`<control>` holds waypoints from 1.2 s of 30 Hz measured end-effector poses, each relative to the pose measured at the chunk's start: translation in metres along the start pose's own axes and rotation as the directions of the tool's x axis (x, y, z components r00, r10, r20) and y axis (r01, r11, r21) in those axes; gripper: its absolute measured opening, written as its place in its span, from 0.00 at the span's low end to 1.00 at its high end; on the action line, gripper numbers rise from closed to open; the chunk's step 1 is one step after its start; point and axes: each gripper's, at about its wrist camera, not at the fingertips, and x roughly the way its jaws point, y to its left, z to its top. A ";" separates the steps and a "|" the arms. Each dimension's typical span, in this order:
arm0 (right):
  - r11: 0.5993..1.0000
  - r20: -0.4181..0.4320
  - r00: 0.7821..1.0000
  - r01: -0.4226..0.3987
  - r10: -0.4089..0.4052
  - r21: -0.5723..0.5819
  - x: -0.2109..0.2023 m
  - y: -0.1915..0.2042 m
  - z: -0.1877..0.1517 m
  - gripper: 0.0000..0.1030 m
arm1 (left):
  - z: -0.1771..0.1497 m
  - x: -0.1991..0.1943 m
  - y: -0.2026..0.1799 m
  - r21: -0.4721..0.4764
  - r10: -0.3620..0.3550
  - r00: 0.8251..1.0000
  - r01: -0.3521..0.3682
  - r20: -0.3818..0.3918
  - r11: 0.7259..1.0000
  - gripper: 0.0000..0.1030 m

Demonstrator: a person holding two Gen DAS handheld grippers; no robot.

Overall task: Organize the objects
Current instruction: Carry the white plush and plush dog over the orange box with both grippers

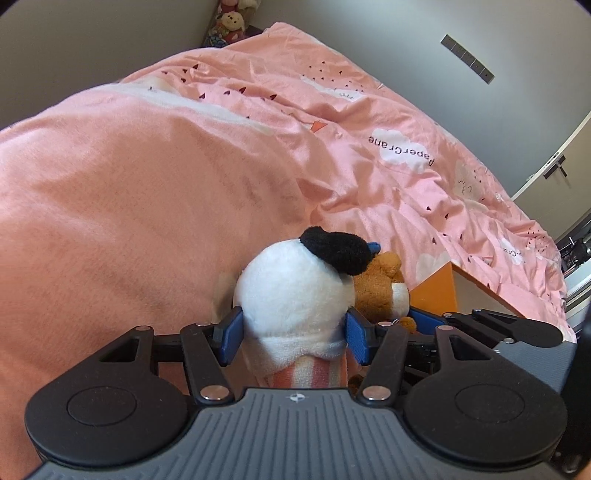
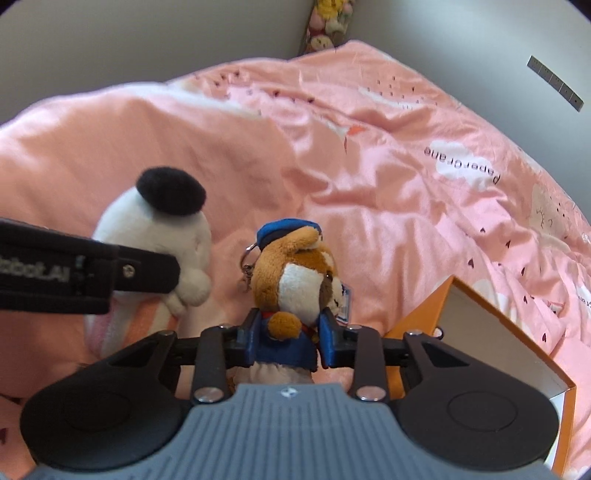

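Note:
A white plush toy [image 1: 291, 291] with a black beret and a pink-striped body sits between the blue pads of my left gripper [image 1: 293, 334], which is shut on it. The same white plush [image 2: 155, 236] shows at the left of the right wrist view, with the left gripper's black arm [image 2: 122, 273] across it. My right gripper [image 2: 288, 338] is shut on a brown plush toy [image 2: 295, 280] in a blue cap and blue jacket, with a metal keyring at its head. The brown plush [image 1: 380, 291] peeks out beside the white one.
Both toys are over a bed with a rumpled pink quilt [image 1: 332, 147]. An open orange box [image 2: 491, 332] with a white inside lies on the quilt at the right. More stuffed toys [image 1: 232, 22] stand at the far corner by the grey wall.

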 end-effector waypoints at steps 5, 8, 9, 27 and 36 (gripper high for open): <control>0.997 0.088 0.996 -0.037 0.032 0.062 -0.051 -0.015 0.004 0.33 | 0.007 -0.030 -0.014 0.032 -0.056 0.997 0.055 0.046 0.998 0.63; 0.993 0.147 0.989 -0.051 0.035 0.107 -0.086 -0.031 0.000 0.33 | 0.011 -0.049 -0.030 0.062 -0.119 0.991 0.115 0.062 0.991 0.63; 0.991 0.165 0.986 -0.051 0.031 0.120 -0.098 -0.036 -0.002 0.33 | 0.013 -0.055 -0.038 0.080 -0.145 0.987 0.140 0.065 0.987 0.63; 0.893 -0.019 0.994 0.108 -0.111 0.437 -0.152 -0.158 -0.123 0.33 | -0.018 0.019 -0.183 0.168 -0.408 0.814 0.509 -0.414 0.844 0.63; 0.892 -0.125 0.991 0.104 -0.053 0.441 -0.103 -0.168 -0.134 0.30 | -0.037 0.086 -0.194 0.214 -0.240 0.824 0.394 -0.513 0.894 0.63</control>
